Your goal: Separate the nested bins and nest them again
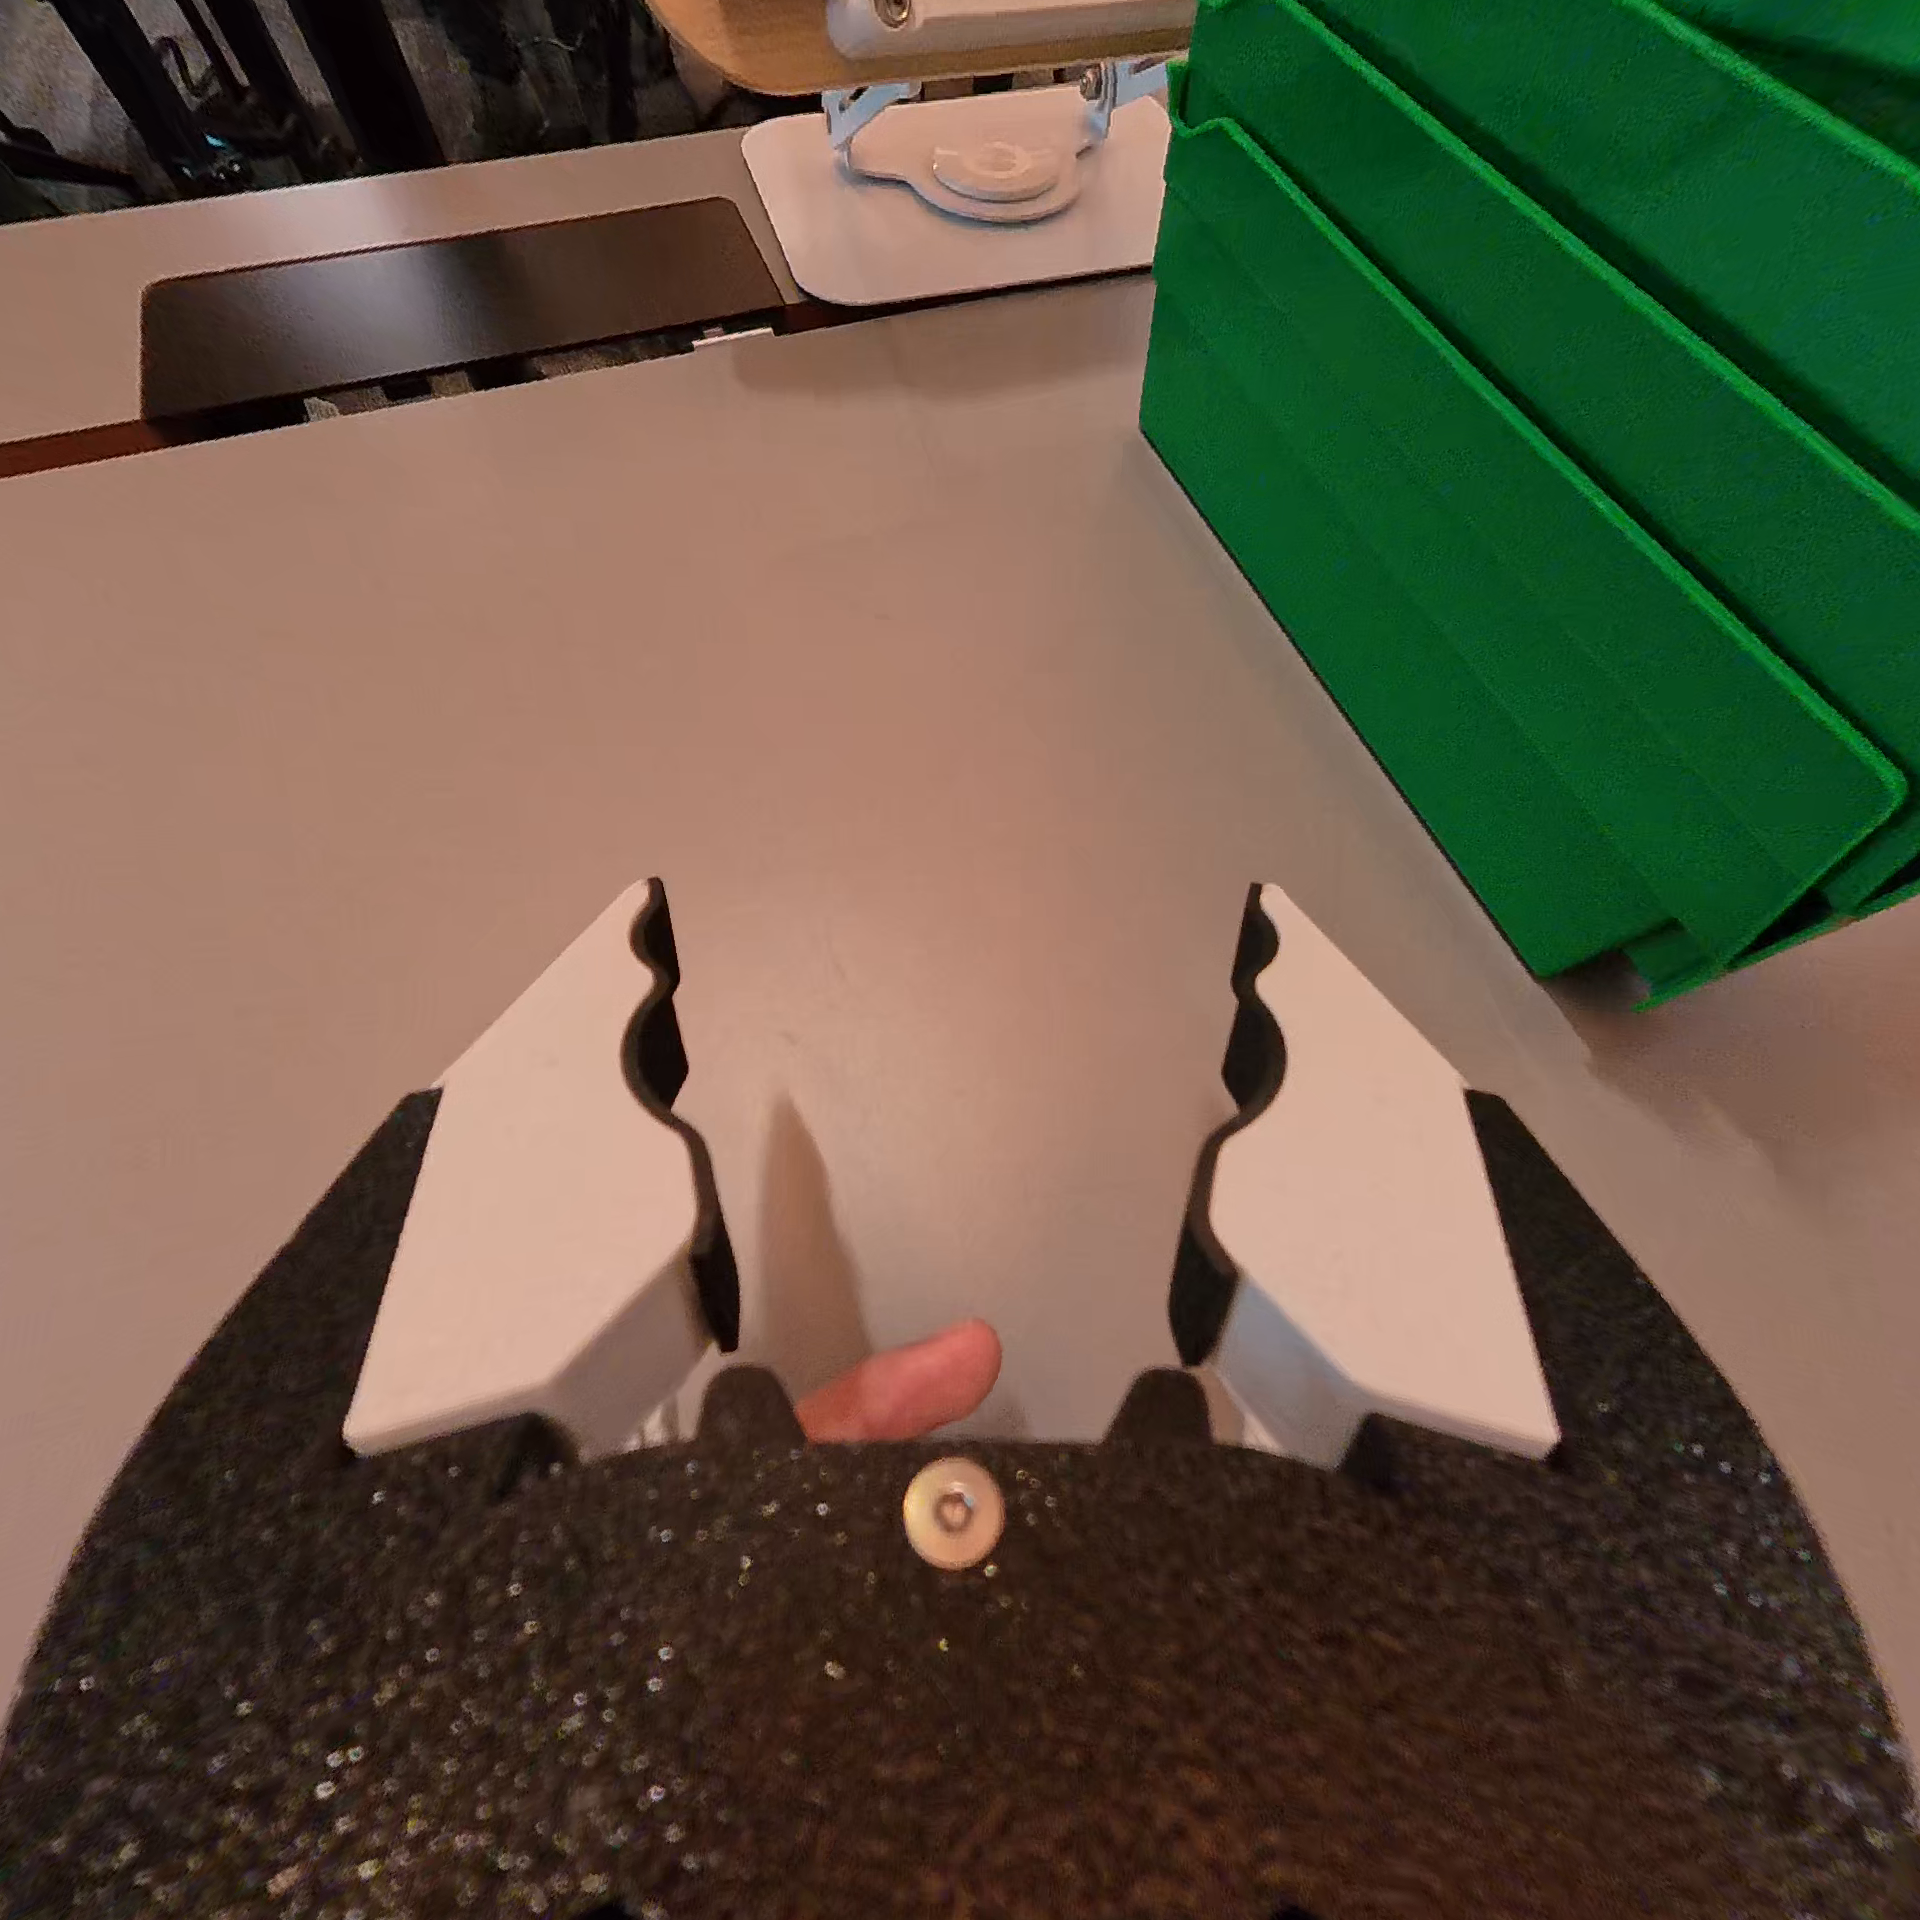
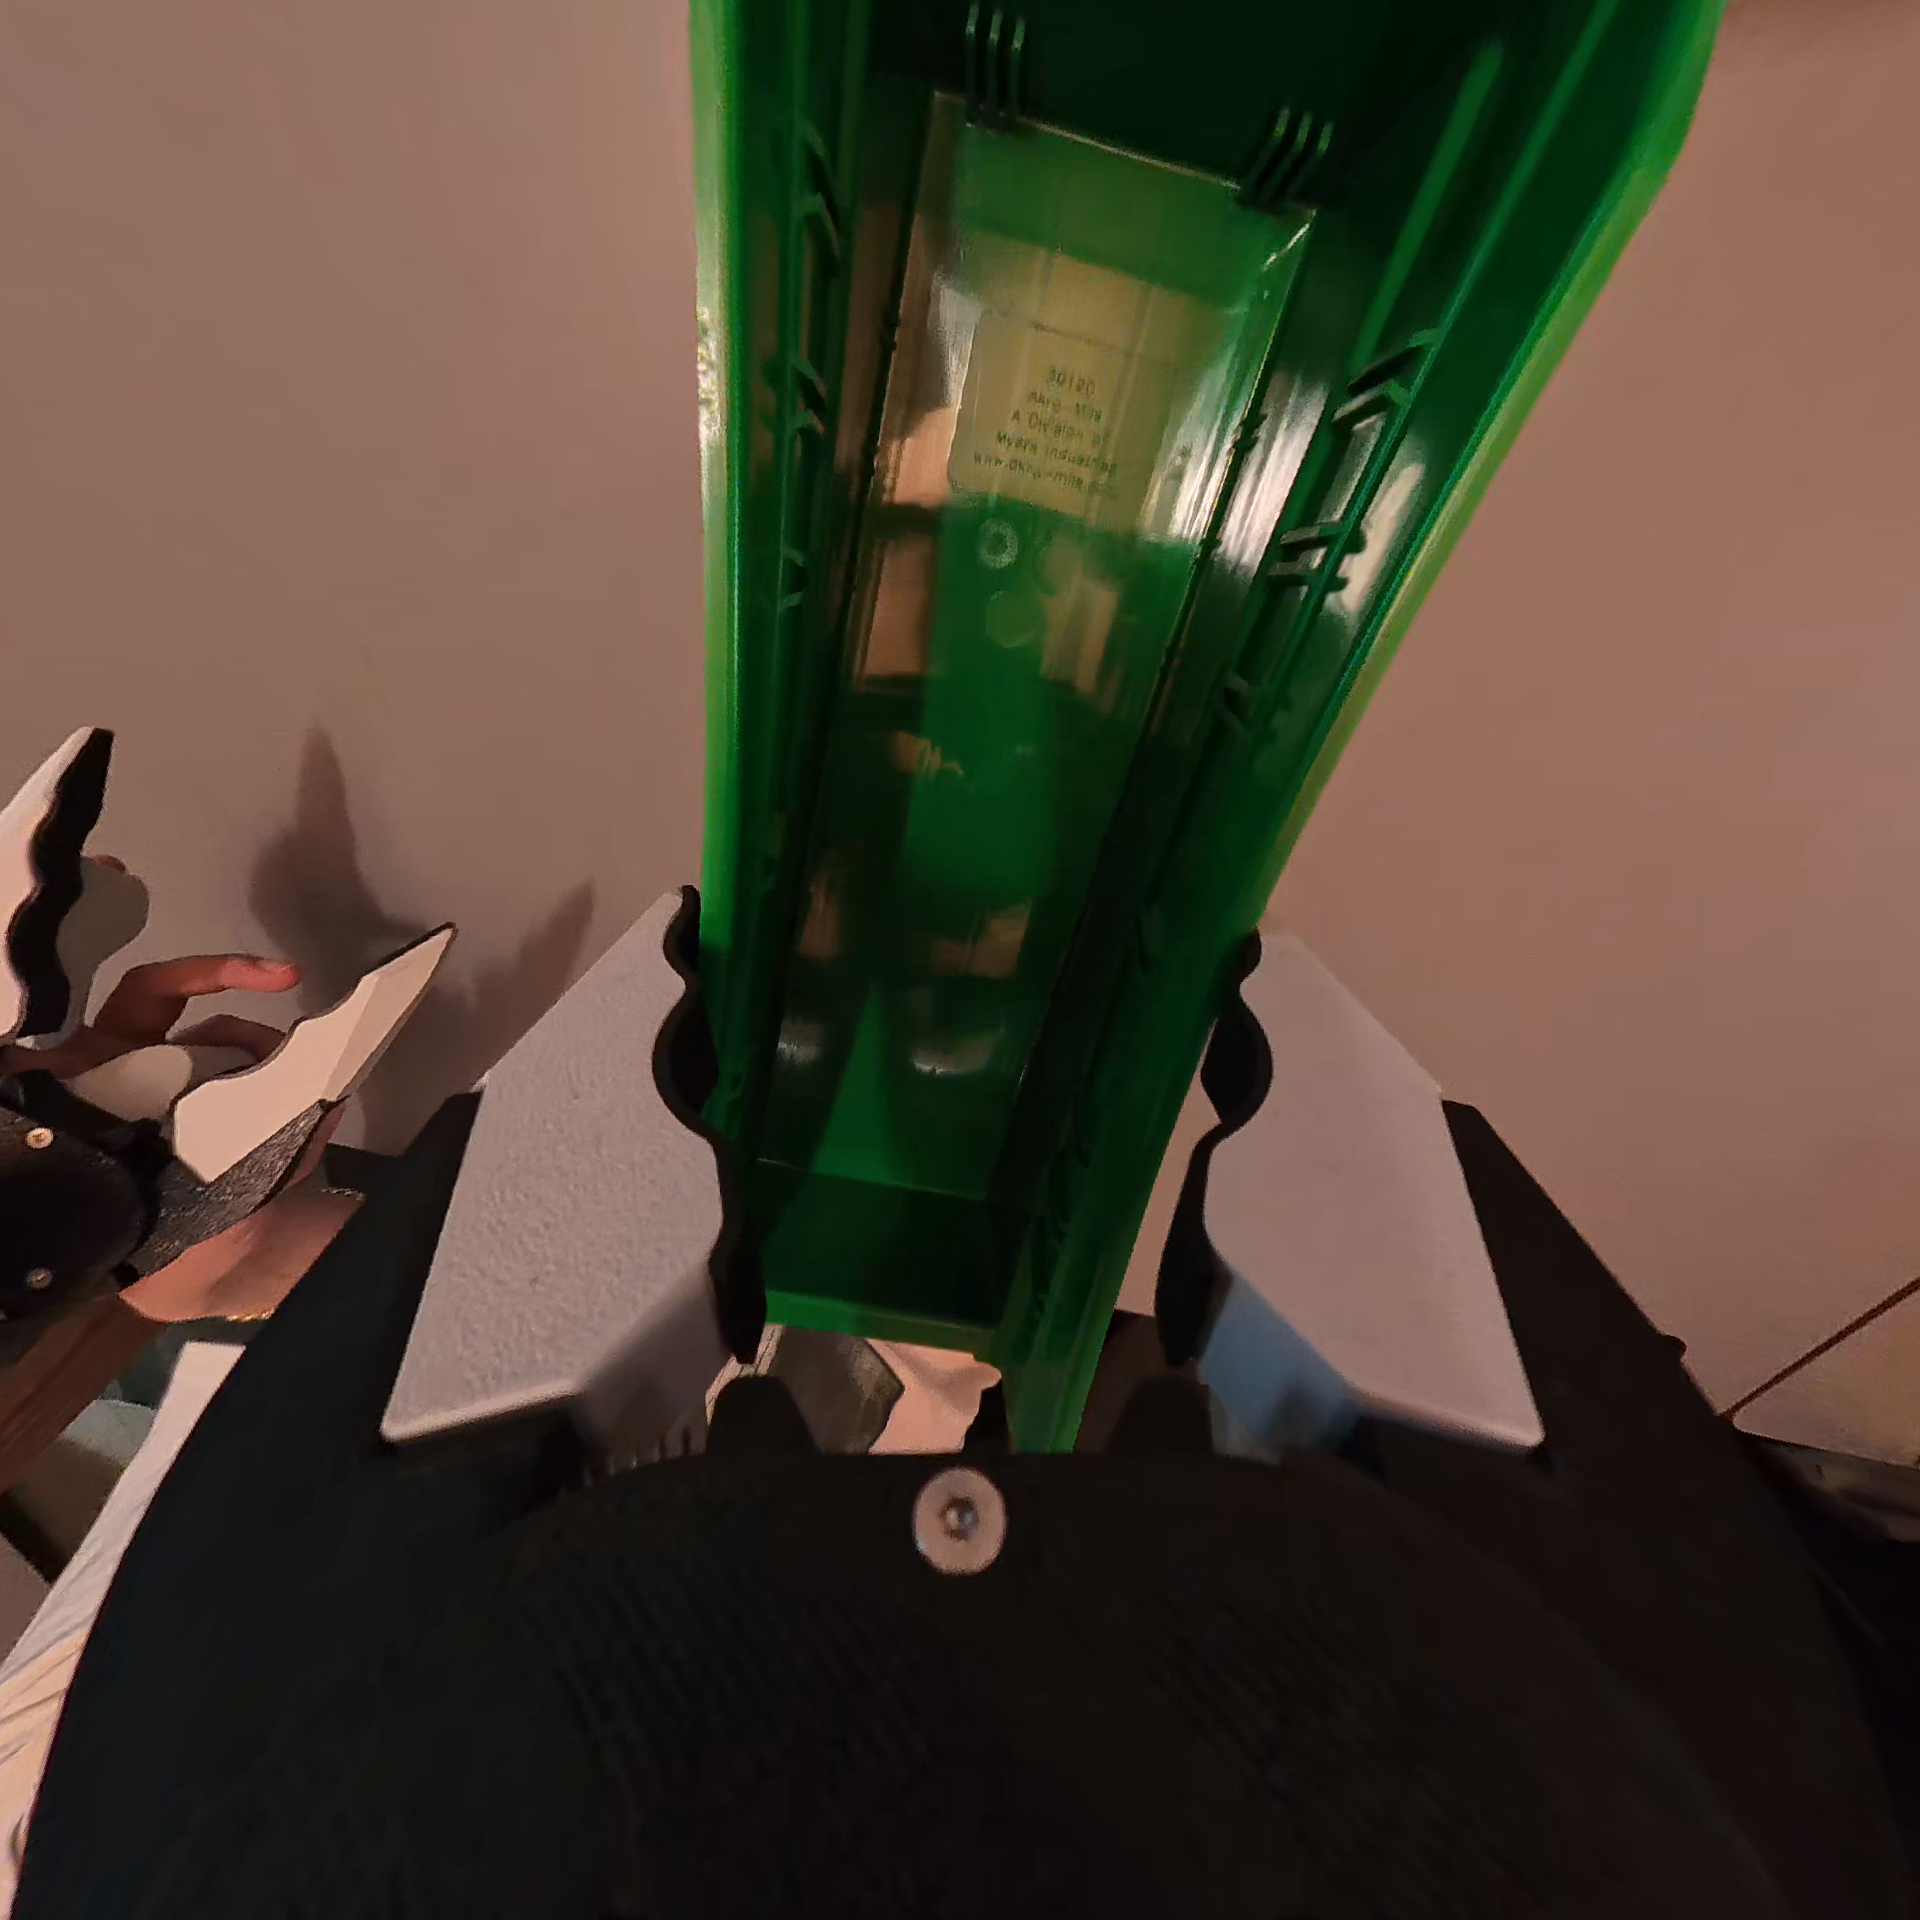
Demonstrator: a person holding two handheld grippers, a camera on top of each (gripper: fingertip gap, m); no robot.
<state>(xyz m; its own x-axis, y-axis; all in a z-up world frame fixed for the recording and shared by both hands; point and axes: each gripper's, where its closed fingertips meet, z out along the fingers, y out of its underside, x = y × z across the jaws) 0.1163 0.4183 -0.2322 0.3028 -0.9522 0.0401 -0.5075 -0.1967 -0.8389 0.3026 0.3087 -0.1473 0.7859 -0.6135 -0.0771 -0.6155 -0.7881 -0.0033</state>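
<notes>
Left gripper (image 1: 956, 1091): the two white fingers with wavy black pads are held wide apart over bare table, with nothing between them; a fingertip (image 1: 914, 1377) of the person is seen at the base.
Right gripper (image 2: 961, 1122): its fingers are set on either side of the near end of a green bin (image 2: 1039, 675); the left pad is pressed to the bin's outer wall, and contact on the right side cannot be told for certain.
Held bin: a long, narrow, glossy green plastic bin is viewed from its open top, with ribbed inner walls and a pale label patch on its floor; it stretches away from the gripper above the table.
Nested bins (image 1: 1538, 499): green bins are seen stacked one inside another, tilted, at the upper right of the left wrist view, with one corner resting on the table.
Count: three stepped rims can be counted there; more may be cut off by the frame.
Table (image 1: 623, 675): a plain beige surface is seen under both tools.
Beyond: one dark flat panel (image 1: 457, 296) and one white stand base (image 1: 935, 208) are seen at the far edge.
</notes>
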